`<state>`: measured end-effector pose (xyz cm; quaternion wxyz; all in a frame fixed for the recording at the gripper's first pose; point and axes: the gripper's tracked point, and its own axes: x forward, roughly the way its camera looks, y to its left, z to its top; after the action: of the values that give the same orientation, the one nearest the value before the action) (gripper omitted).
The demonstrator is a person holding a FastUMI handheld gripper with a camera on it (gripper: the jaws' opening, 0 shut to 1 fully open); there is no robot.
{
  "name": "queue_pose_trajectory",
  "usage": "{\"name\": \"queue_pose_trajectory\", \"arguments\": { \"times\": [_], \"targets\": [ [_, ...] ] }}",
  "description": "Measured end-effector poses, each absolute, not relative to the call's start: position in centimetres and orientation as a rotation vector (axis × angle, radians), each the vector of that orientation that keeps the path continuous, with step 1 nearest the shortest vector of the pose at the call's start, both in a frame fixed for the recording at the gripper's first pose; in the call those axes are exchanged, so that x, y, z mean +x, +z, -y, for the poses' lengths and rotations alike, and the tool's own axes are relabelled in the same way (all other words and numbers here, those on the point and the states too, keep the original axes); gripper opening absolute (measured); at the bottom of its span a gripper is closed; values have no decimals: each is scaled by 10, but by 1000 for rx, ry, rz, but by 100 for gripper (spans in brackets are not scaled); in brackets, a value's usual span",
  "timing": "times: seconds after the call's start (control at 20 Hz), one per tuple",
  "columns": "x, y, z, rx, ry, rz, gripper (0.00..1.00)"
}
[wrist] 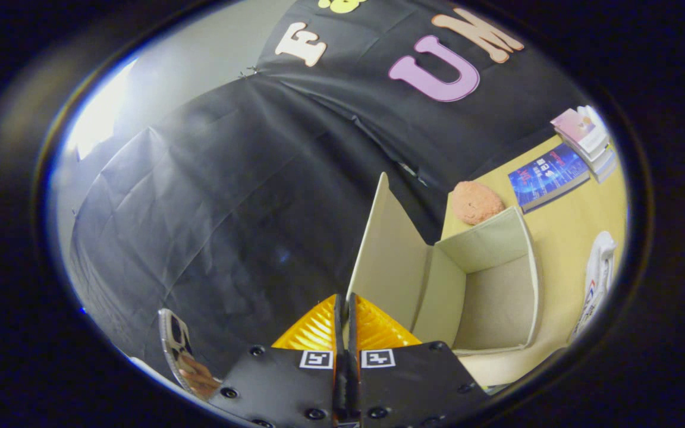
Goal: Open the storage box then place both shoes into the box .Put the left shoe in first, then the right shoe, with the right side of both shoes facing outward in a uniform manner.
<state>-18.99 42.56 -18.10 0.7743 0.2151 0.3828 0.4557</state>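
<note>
The beige storage box stands open on the yellow table, and its inside shows bare. Its lid is swung up, standing nearly upright. My gripper is shut on the lid's free edge, which runs into the thin gap between the two fingers. To the right of the box, past its far wall, a white shoe lies on the table. Part of that shoe is cut off from sight.
A pinkish plush toy sits just behind the box. Further back lie a blue book and a stack of books. Left of my fingers, a hand holds a phone. Black cloth hangs behind the table.
</note>
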Motion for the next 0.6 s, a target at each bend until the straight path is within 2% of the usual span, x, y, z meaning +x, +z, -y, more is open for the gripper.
{"name": "queue_pose_trajectory", "arguments": {
  "times": [0.3,0.45,0.6],
  "targets": [
    [-215,-183,-475,358,1066,-820,3],
    [-225,-194,-495,319,1111,-843,10],
    [-236,-204,-502,287,1152,-871,31]
  ]
}}
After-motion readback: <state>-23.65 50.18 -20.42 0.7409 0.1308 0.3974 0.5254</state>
